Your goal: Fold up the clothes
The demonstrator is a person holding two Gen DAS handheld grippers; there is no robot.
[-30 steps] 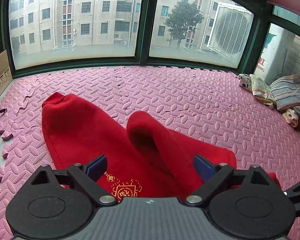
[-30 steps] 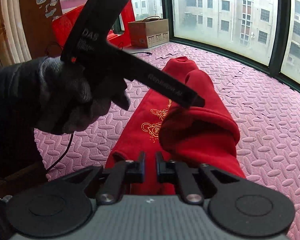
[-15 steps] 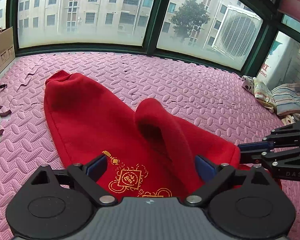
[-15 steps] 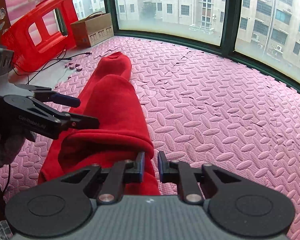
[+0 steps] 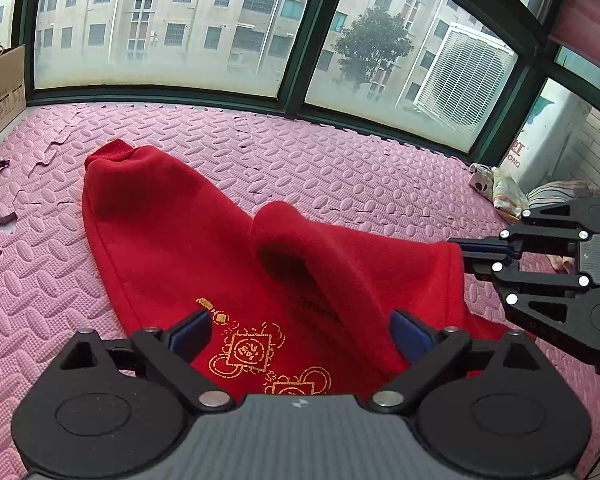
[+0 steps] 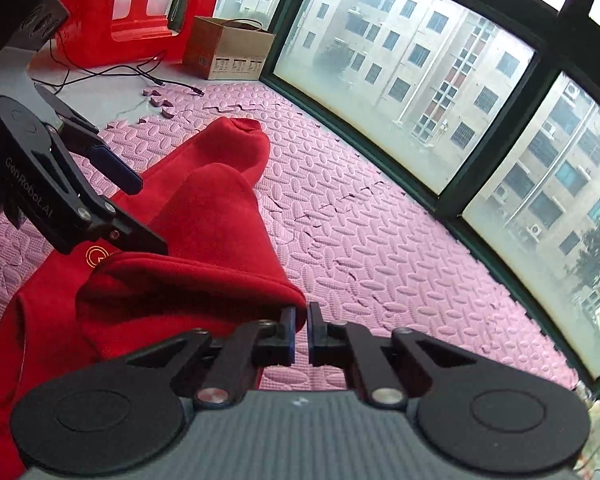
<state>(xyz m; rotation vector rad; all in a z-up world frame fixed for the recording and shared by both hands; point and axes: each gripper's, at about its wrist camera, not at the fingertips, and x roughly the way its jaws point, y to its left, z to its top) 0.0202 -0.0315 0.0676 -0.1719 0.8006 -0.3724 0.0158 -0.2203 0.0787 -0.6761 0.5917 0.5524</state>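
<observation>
A red garment (image 5: 188,248) with gold embroidery (image 5: 248,352) lies on the pink foam mat (image 5: 340,168). One part is folded over the body and forms a raised hump. My left gripper (image 5: 300,336) is open and empty, just above the embroidered front. My right gripper (image 6: 301,320) is shut on the garment's right edge (image 6: 288,292). It shows in the left wrist view (image 5: 466,256) at the cloth's corner. The left gripper shows open in the right wrist view (image 6: 140,216) over the garment (image 6: 220,216).
A green-framed window (image 5: 300,40) runs along the far side of the mat. A cardboard box (image 6: 228,48), a red plastic stool (image 6: 132,4) and loose cables (image 6: 112,72) stand at the left. Folded cloths (image 5: 512,192) lie at the far right.
My left gripper has moved forward over the embroidery, still open. My right gripper has swung to the right side of the garment, still shut on its edge.
</observation>
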